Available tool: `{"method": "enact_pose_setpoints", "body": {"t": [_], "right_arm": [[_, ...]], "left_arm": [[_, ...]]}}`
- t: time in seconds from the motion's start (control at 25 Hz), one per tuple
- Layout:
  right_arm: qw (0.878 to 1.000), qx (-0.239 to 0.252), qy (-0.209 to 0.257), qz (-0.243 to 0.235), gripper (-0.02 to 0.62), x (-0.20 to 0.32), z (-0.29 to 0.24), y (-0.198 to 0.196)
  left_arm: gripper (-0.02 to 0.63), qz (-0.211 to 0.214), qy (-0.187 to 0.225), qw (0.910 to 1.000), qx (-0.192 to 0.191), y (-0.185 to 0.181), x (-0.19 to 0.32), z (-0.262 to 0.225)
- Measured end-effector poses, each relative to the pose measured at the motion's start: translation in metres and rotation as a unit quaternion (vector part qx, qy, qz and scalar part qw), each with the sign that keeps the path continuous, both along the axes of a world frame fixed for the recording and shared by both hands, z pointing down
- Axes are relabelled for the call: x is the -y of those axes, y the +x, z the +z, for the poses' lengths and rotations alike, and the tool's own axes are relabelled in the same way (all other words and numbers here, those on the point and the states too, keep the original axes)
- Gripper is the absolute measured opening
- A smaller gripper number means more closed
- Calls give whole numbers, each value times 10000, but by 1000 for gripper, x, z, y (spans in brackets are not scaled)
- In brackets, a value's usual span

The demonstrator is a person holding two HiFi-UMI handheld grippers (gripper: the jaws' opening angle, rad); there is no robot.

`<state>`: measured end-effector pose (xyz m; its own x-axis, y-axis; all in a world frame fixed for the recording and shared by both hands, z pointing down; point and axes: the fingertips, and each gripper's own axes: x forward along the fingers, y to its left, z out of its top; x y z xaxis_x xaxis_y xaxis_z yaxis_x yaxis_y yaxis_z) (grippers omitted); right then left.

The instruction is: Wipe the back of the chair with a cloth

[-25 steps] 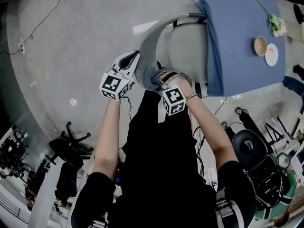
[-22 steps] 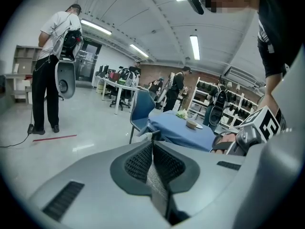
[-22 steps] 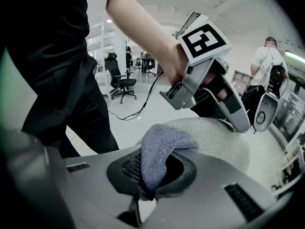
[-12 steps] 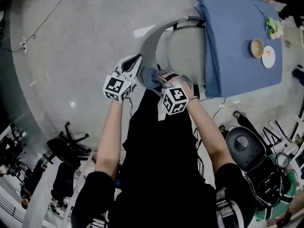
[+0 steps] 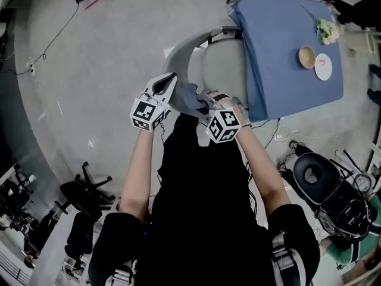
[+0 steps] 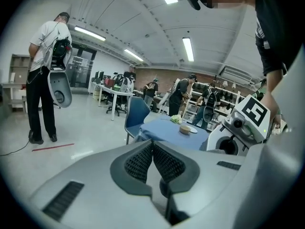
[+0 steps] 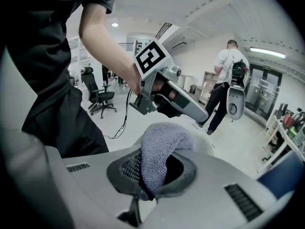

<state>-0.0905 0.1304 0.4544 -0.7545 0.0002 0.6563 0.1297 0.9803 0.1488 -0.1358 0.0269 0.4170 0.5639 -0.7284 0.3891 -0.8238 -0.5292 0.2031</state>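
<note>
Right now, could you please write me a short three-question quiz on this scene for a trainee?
1. True or false: the right tool is shut on the cloth.
2. What stands between the jaws of the left tool? A) the cloth B) nothing C) a bowl
3. Fill in: in the head view, the table beside the chair wears a ____ covering.

Key: 1 true; 2 B; 3 blue.
</note>
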Motion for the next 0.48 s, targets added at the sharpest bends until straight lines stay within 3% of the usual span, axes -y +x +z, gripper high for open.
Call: {"method": "enact_pose_setpoints", "body": {"t": [0.24,0.48], "right_arm": [[9976,233,-74,647,44,1,-28,46],[9913,323,3,1275,44,67,-36,99]], "left_arm": [[28,230,191,9995,-58,42,-15,-37],[28,617,100,9980,-6,89,-8,-38]]}}
